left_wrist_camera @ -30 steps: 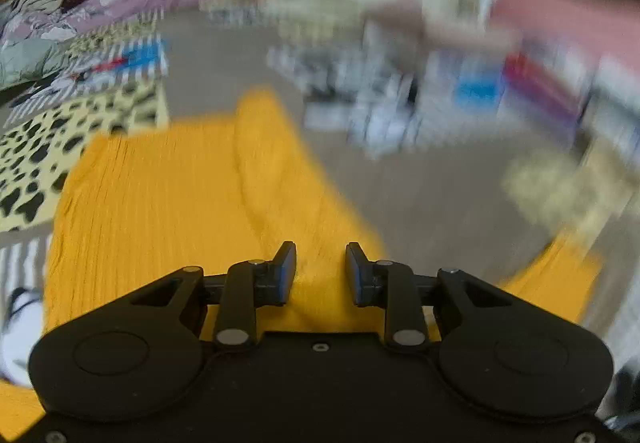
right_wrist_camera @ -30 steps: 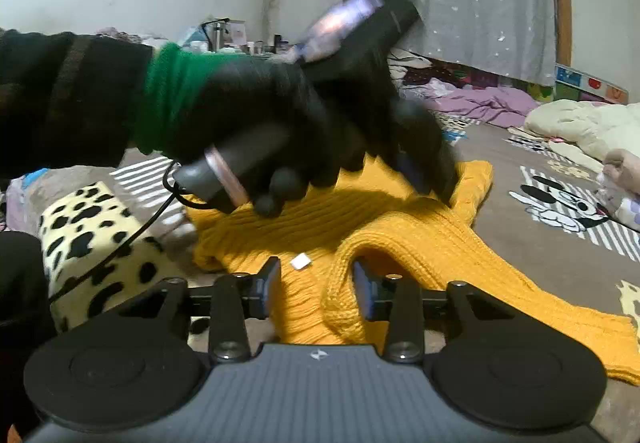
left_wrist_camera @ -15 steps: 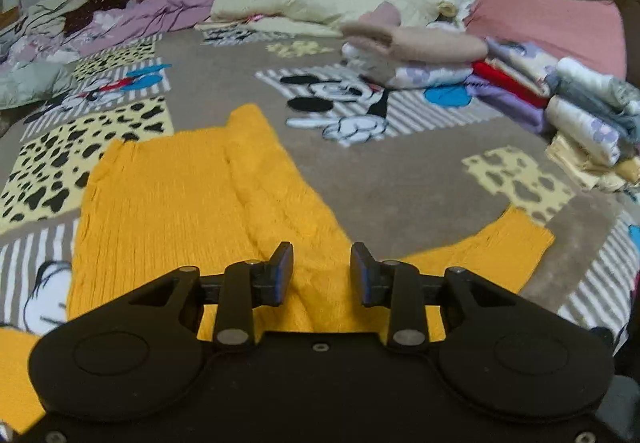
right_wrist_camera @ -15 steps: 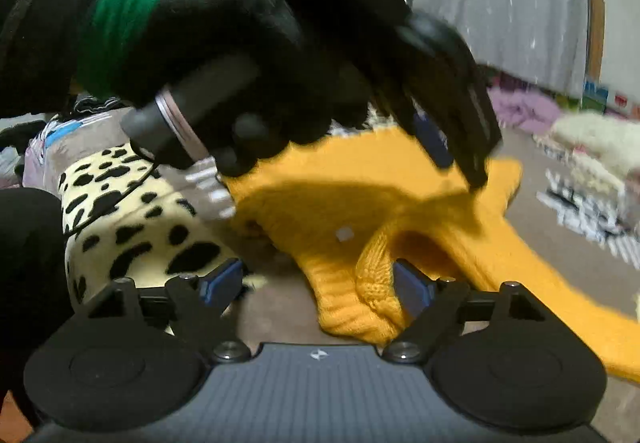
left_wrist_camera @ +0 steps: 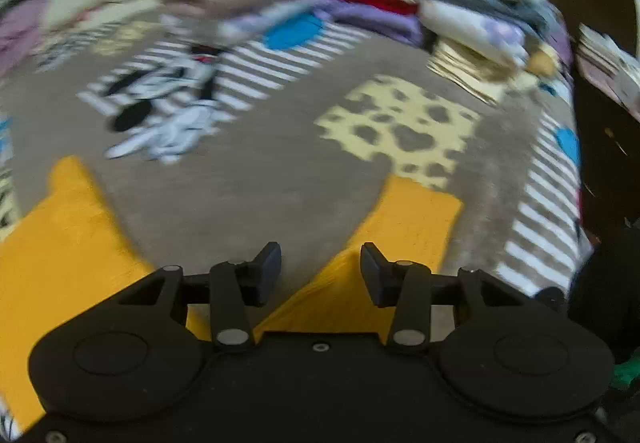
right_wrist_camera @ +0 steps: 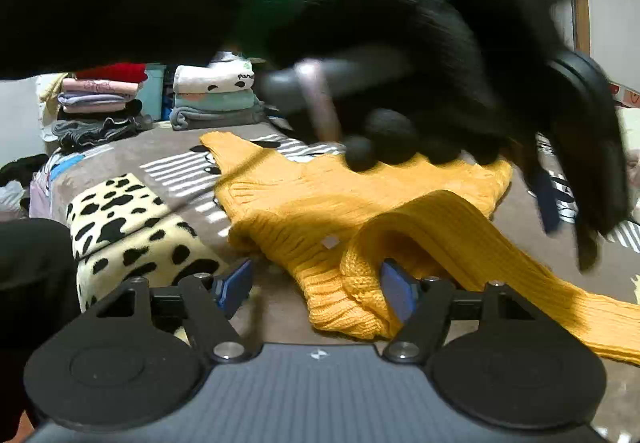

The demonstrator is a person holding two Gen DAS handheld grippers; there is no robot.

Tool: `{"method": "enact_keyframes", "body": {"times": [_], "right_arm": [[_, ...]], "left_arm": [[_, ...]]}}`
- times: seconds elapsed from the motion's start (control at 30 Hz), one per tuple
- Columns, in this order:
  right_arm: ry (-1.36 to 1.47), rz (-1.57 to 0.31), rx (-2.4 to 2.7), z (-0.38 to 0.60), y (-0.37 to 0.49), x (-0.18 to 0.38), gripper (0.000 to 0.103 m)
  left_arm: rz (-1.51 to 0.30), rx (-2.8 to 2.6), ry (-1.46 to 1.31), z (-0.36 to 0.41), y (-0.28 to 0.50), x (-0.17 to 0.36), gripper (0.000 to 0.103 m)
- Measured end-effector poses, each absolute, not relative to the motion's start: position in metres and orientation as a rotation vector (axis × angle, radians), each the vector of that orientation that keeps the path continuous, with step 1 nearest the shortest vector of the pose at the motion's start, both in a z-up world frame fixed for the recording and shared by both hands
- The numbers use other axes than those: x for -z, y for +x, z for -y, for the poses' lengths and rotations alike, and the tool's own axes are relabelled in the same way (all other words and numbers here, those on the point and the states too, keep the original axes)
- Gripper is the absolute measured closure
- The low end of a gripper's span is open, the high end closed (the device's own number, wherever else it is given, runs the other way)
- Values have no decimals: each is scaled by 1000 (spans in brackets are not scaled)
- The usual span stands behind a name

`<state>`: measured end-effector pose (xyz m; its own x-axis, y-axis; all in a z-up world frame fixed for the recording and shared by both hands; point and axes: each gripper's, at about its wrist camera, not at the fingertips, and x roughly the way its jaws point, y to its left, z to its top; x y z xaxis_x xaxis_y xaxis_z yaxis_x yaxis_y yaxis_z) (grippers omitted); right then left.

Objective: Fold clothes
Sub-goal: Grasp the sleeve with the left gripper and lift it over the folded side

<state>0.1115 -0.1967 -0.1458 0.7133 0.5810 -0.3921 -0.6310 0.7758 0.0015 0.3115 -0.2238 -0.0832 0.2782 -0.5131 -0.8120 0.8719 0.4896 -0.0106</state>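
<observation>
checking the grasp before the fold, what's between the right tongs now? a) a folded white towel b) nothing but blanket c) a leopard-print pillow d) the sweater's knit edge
d: in the right wrist view the open right tongs straddle the ribbed edge of the sweater, not yet closed on it.
</observation>
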Motion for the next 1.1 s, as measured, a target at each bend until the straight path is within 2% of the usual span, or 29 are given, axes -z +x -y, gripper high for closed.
{"method": "enact_keyframes", "body": {"times": [0.2, 0.3, 0.4, 0.43, 0.57, 0.83, 1.1], "right_arm": [[-113, -392, -686, 198, 117, 147, 32], [-100, -394, -687, 200, 119, 147, 32], [-81, -396, -684, 201, 121, 145, 33], [-77, -396, -682, 200, 122, 145, 33], [-55, -385, -663, 204, 123, 142, 33], [-32, -362, -608, 212, 125, 139, 33], [-45, -369, -611, 206, 127, 142, 33]], "left_arm": [[-961, 1097, 569, 252, 314, 104, 61], [-971, 1114, 573, 257, 315, 107, 72], [-935, 1112, 557, 253, 313, 104, 89], [-921, 1104, 542, 250, 313, 102, 91], [-812, 1058, 445, 220, 310, 78, 92], [-566, 832, 19, 112, 320, 29, 92], [-547, 523, -310, 44, 363, 35, 92]]}}
